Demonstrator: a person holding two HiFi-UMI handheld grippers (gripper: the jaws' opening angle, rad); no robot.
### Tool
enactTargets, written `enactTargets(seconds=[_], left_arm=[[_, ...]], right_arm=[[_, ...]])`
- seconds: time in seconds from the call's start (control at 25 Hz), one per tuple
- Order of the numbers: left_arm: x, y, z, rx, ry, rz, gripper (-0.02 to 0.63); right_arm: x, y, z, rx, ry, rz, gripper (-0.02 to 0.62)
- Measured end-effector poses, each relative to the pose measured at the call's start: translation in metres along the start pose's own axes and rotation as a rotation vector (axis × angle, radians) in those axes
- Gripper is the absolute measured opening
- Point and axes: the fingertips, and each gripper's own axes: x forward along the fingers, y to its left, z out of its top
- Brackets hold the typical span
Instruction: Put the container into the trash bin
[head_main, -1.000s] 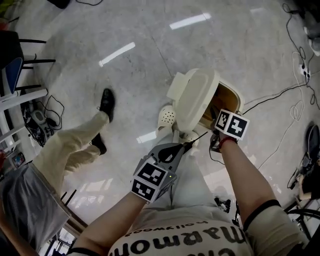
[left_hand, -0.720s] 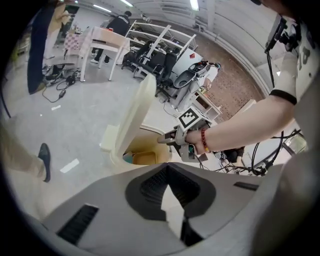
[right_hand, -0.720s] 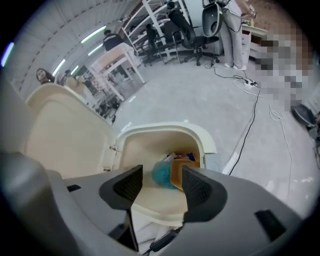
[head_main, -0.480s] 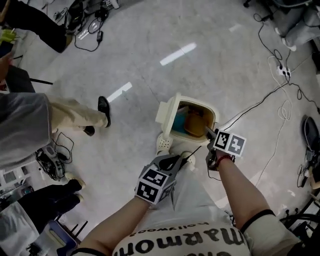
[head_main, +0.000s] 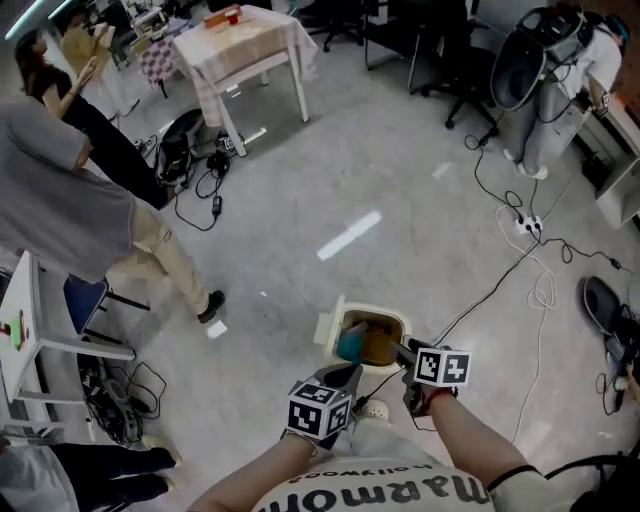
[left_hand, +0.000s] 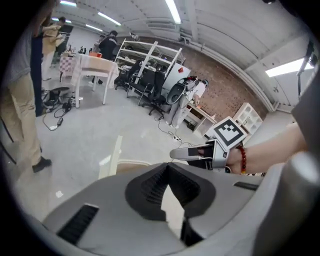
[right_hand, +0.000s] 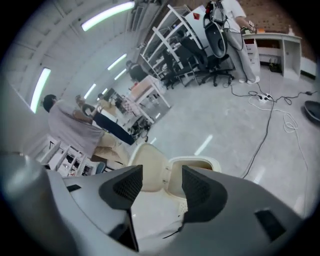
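A cream trash bin (head_main: 392, 326) stands on the floor in front of me, its lid (head_main: 329, 326) swung open to the left. Inside it I see a brown liner and a teal container (head_main: 352, 344). My left gripper (head_main: 346, 374) hovers just short of the bin's near side, its jaws shut together with nothing between them (left_hand: 168, 167). My right gripper (head_main: 400, 351) is at the bin's near right rim; its jaws stand open and empty (right_hand: 157, 182), with the bin (right_hand: 195, 164) and lid (right_hand: 147, 167) seen beyond them.
Black cables (head_main: 485, 285) and a power strip (head_main: 526, 226) run across the grey floor at the right. A person (head_main: 70, 190) stands at the left. A cloth-covered table (head_main: 245, 40) and office chairs (head_main: 445, 40) lie further back. My white shoe (head_main: 373, 410) is beside the bin.
The head view has risen and pulled back, so the bin looks much smaller. The lid, which hid most of the opening, now leaves the inside showing. Both grippers stay at the bin's near side.
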Motion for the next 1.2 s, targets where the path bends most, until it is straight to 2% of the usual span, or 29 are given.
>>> enactTargets(seconds=[0.2,0.36,0.44,0.56,0.68,0.88,1.08,1.2], left_arm=[[-0.014,-0.013,0.066,0.066,-0.099,-0.001,-0.012],[-0.032,-0.027,0.118,0.096,-0.199,-0.044,-0.012],[-0.043,-0.039,0.148,0.122,-0.258,-0.093,-0.012],[-0.065,-0.059,0.191,0.176,-0.345,-0.164,-0.011],[-0.094,-0.068,0.234,0.205,-0.442,-0.199,-0.011],[-0.129,-0.080,0.286,0.208,-0.567,-0.252,-0.011],[-0.152,-0.090,0.322,0.225,-0.639,-0.272,-0.011],[-0.161,-0.089,0.331,0.235,-0.657,-0.289,-0.012]], right_arm=[[-0.042,0.041,0.074,-0.075,-0.145,0.055,0.247],[-0.083,0.078,0.130,-0.187,-0.305,0.028,0.237],[-0.106,0.096,0.159,-0.243,-0.384,0.018,0.160],[-0.136,0.124,0.195,-0.279,-0.481,0.038,0.135],[-0.163,0.156,0.226,-0.334,-0.577,0.042,0.003],[-0.192,0.200,0.257,-0.406,-0.677,0.073,0.003],[-0.220,0.233,0.280,-0.515,-0.706,0.094,0.003],[-0.234,0.252,0.287,-0.575,-0.742,0.089,0.003]])
